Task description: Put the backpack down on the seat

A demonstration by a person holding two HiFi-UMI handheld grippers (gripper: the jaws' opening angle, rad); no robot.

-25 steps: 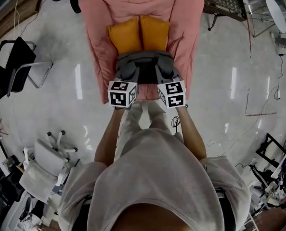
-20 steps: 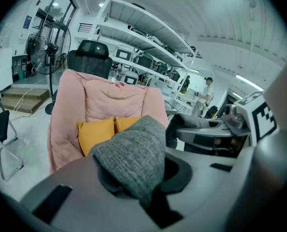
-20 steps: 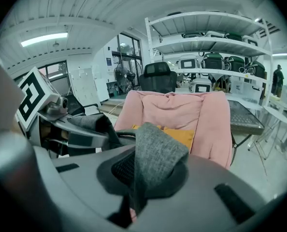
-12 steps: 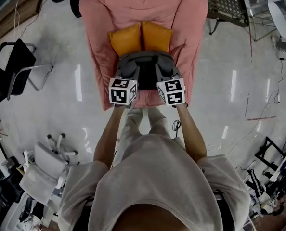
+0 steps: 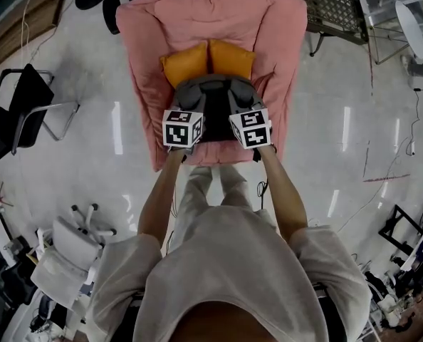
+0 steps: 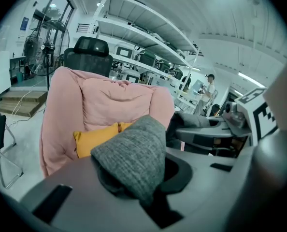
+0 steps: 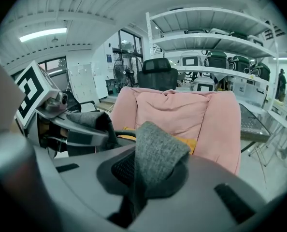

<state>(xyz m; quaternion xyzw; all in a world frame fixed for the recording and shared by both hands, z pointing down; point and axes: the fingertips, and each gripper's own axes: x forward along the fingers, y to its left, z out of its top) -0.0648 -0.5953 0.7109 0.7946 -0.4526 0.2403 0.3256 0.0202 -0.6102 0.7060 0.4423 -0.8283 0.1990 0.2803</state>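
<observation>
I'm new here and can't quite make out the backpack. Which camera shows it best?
The head view: it shows most of the grey backpack from above, over the pink armchair. The left gripper view shows only a grey strap pinched between the jaws; the right gripper view shows a second grey strap likewise.

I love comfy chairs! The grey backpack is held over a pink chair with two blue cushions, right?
No. The cushions are orange, not blue; the head view shows it. The grey backpack is indeed held over the pink chair.
</observation>
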